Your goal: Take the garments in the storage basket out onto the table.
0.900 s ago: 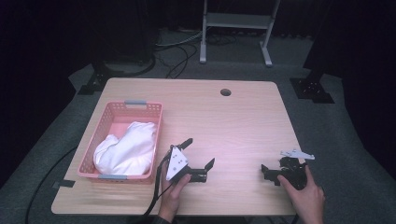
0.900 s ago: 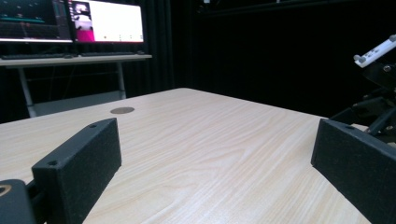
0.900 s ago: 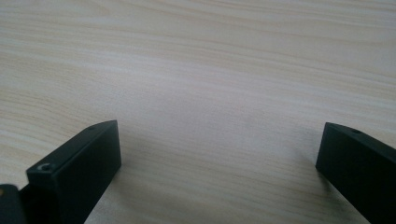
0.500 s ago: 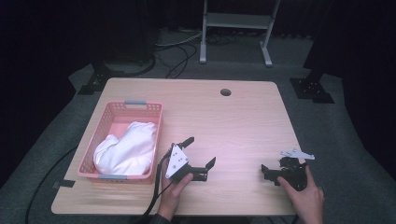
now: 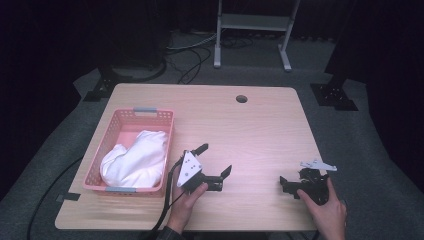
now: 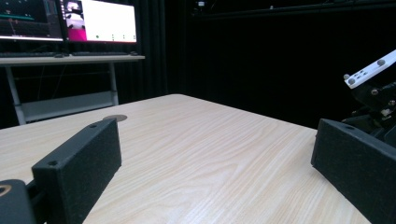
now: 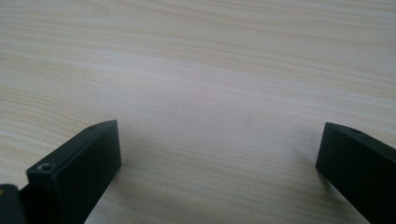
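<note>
Table [image 5: 260, 130]: light wood-grain top, rounded corners, standing on grey carpet; a small round cable hole [image 5: 241, 98] sits near its far edge, centre-right.

Basket [image 5: 162, 150]: pink plastic, lattice walls, grey handles at its near and far ends; rests on the left part of the table, long side running near to far.

Cloth [image 5: 135, 159]: white, bunched, lying inside the basket and covering most of its floor, heaped toward the near end.

Left gripper [image 5: 216, 161]: held in the person's left hand [image 5: 186, 202] at the near edge, just right of the basket and apart from it. Jaws spread wide, nothing between them; in the left gripper view they frame bare tabletop. A grey three-cornered plate lies on top; a black cable trails off the near edge.

Right gripper [image 5: 281, 183]: held in the right hand [image 5: 327, 212] at the near right corner, well apart from the left one. In the right gripper view the jaws stand wide apart over bare wood, empty.

Monitors [image 6: 70, 21]: lit, on a shelf beyond the table's far side, in the left gripper view.
</note>
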The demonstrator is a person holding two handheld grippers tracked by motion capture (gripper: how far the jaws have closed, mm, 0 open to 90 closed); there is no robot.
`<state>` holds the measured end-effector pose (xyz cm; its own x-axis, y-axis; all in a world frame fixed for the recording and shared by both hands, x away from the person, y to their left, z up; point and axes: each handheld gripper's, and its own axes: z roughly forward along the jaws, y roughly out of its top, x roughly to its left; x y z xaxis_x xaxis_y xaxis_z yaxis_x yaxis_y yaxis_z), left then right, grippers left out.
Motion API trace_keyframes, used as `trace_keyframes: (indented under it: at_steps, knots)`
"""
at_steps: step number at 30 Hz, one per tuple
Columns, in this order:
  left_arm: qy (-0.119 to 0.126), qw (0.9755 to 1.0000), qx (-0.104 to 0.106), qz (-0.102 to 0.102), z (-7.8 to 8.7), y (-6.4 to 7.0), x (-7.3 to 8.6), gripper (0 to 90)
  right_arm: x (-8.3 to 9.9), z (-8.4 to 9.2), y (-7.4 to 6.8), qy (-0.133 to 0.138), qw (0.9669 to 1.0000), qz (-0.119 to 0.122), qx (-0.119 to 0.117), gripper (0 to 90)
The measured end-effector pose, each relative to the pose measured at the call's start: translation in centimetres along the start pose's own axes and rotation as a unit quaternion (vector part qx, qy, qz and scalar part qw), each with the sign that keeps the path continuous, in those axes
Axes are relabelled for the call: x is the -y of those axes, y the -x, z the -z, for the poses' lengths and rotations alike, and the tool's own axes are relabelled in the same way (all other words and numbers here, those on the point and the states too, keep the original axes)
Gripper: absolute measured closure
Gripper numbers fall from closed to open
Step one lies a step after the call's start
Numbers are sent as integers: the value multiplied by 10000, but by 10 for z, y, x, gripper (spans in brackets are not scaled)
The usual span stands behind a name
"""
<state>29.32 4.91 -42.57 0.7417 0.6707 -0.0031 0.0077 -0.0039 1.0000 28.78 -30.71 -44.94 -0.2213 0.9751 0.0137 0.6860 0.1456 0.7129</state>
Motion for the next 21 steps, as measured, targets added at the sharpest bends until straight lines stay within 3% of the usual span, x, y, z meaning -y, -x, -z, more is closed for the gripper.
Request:
trace_keyframes:
  at_steps: [21]
  knots:
    - [-278, 9992, 143, 240, -4, -1, -27, 14, 0, 0, 0, 0, 10000, 2, 0, 0]
